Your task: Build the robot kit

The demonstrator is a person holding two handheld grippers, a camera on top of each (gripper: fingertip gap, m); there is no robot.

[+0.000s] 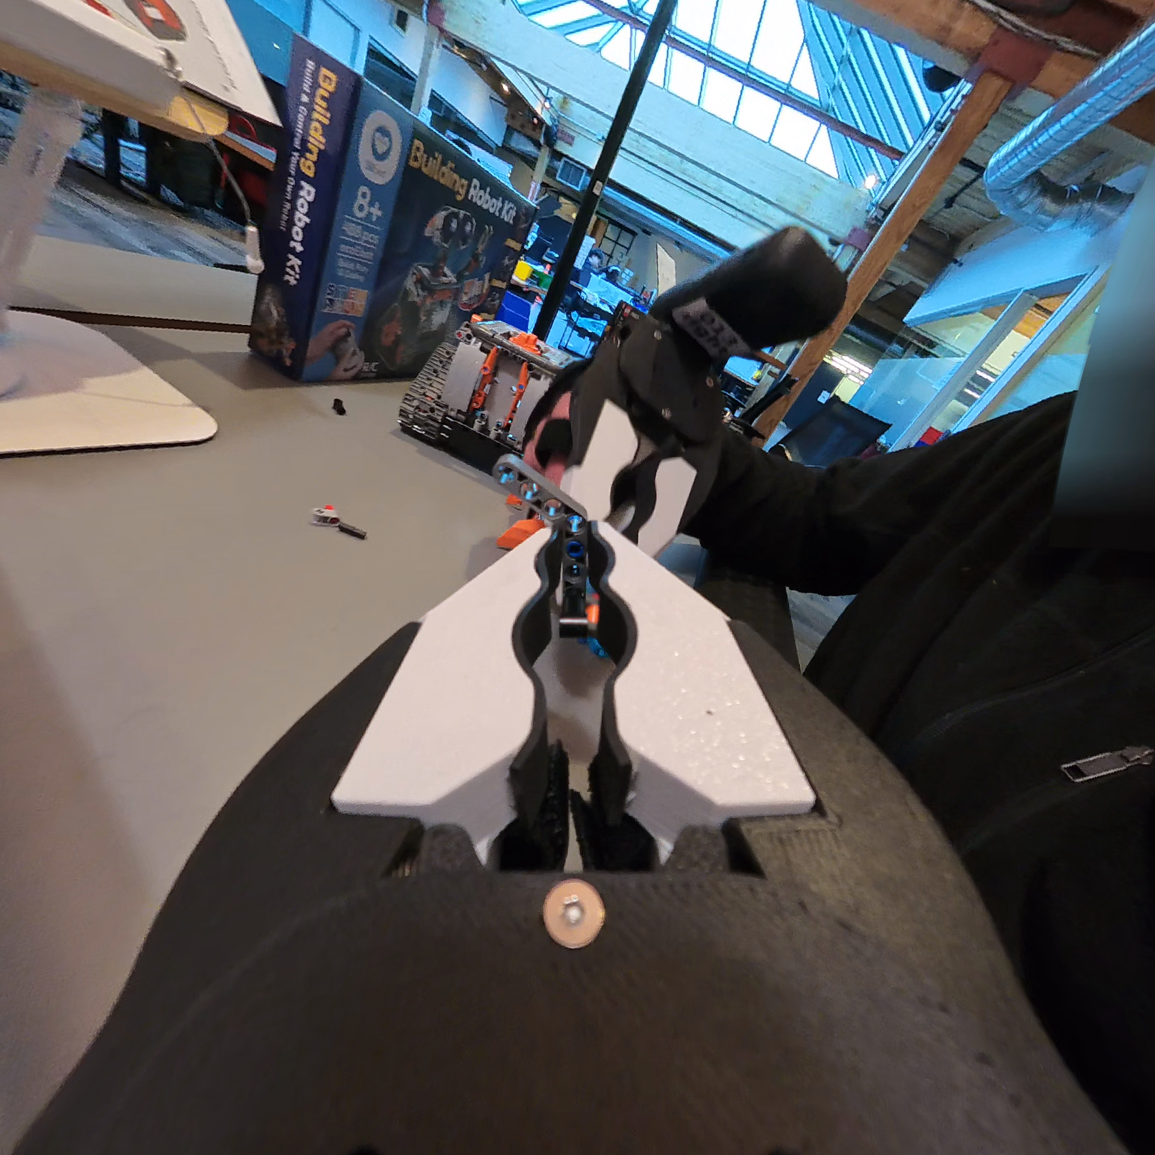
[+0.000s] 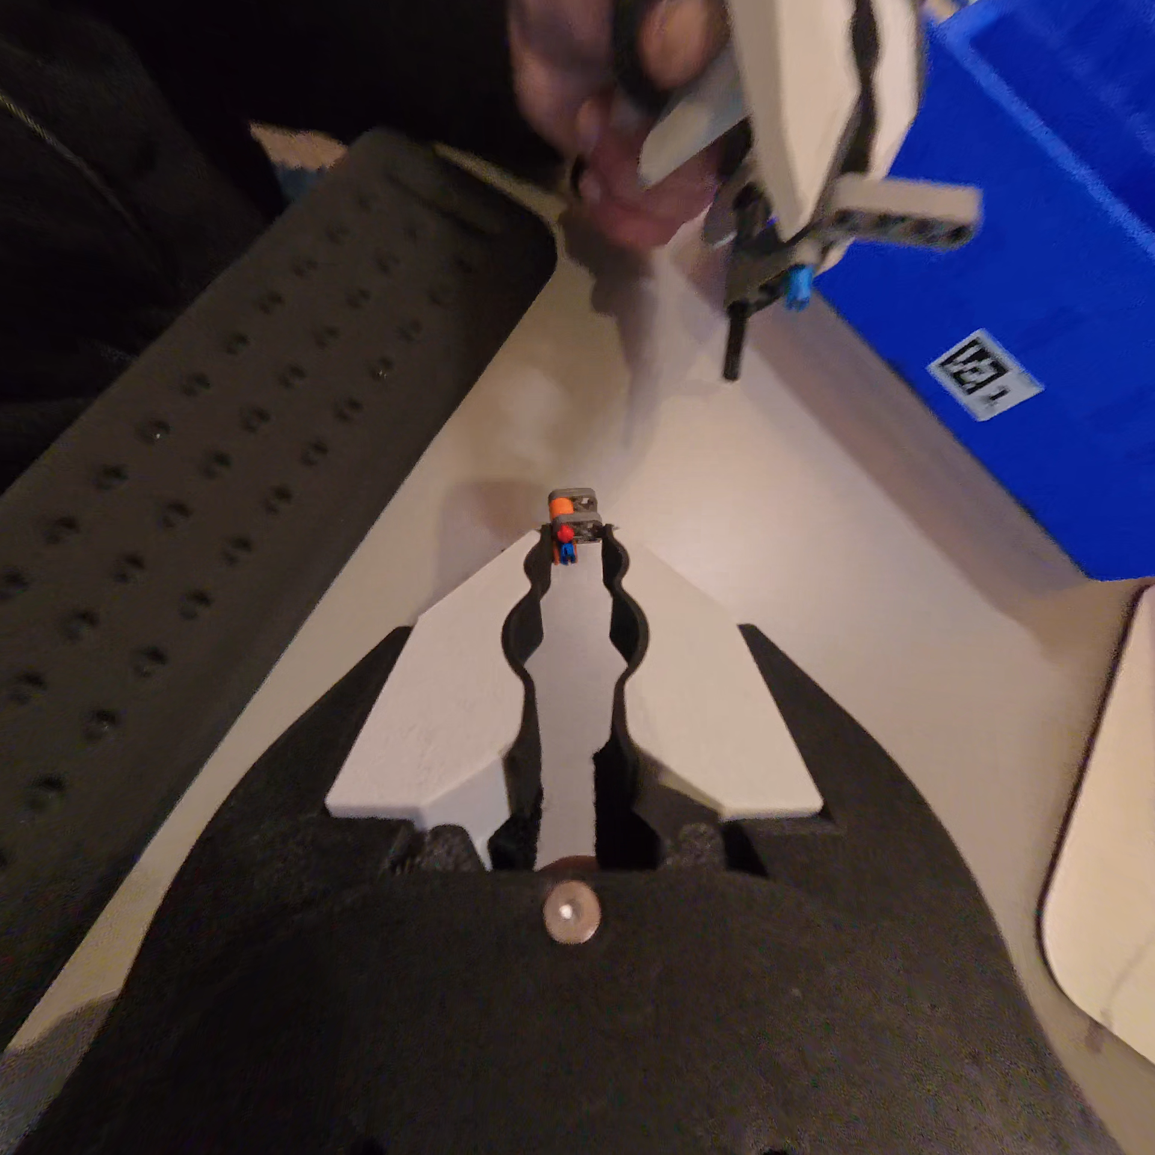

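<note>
Left hand-held gripper point(image 1: 572, 531) pinches grey beam assembly point(image 1: 542, 494), long axis angled up-left; right hand-held gripper point(image 2: 576, 537) pinches small connector piece point(image 2: 574, 522).

Left wrist view bright with daylight, right wrist view dim and warm.
Skylight point(image 1: 719, 69) glare blows out the top of the left view; strong fisheye bend at all edges; kit box point(image 1: 350, 219) soft. Right view: other gripper point(image 2: 806, 125) and hand point(image 2: 600, 112) motion-blurred at the top, faint shadow on the surface point(image 2: 781, 500), dark corners.
</note>
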